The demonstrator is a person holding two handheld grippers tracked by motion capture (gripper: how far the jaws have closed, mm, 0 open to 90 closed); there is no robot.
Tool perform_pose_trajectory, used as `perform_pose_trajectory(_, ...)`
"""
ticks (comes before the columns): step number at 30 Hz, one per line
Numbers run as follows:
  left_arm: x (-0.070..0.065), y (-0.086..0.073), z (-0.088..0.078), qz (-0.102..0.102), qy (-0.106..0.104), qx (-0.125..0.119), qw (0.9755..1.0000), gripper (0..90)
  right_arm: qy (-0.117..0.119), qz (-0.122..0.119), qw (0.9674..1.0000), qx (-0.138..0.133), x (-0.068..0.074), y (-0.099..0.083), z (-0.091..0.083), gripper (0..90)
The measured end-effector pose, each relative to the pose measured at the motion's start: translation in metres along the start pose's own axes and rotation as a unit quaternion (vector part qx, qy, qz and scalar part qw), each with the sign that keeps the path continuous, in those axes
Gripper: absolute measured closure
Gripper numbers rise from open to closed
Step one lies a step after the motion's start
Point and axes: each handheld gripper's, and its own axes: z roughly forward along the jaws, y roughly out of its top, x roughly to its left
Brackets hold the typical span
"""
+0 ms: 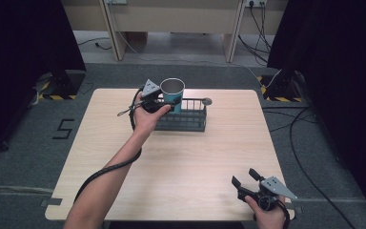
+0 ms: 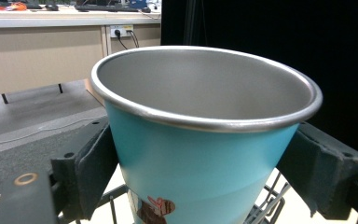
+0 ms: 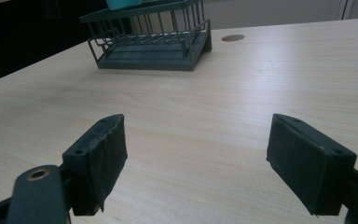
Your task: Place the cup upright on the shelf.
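Nearest the viewer, the right gripper [image 1: 246, 184] sits low over the table [image 1: 181, 162] at its near right corner, jaws spread wide with nothing between them. Farther off, the left gripper [image 1: 166, 101] clamps a teal metal cup [image 1: 172, 88] from both sides, pads [image 2: 95, 163] pressed against its wall below the steel rim. Cup is upright, held at the left end of the dark wire rack [image 1: 183, 119], its base down among the wires
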Motion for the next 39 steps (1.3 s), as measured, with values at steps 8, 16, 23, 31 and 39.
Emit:
perform_pose_trajectory(8,0.001,-0.003,0.007,0.0,0.003,0.006,1.0,14.9,0.0,0.0,1.0,0.0,0.0,0.0,0.0,20.6)
perform_pose_trajectory(16,0.001,-0.007,0.012,-0.004,0.008,0.012,0.9999,14.9,-0.001,-0.004,1.0,0.0,-0.001,0.0,-0.001,20.6)
perform_pose_trajectory(23,0.004,-0.013,0.015,-0.005,0.014,0.023,0.9996,14.9,-0.001,-0.004,1.0,-0.001,-0.001,0.0,-0.001,20.6)
perform_pose_trajectory(31,0.006,-0.019,0.017,-0.003,0.021,0.033,0.9992,14.8,0.001,-0.002,1.0,0.0,-0.001,0.0,-0.001,20.6)
perform_pose_trajectory(39,0.006,-0.022,0.02,-0.003,0.022,0.039,0.999,14.8,0.001,-0.001,1.0,0.0,-0.001,0.0,-0.001,20.6)
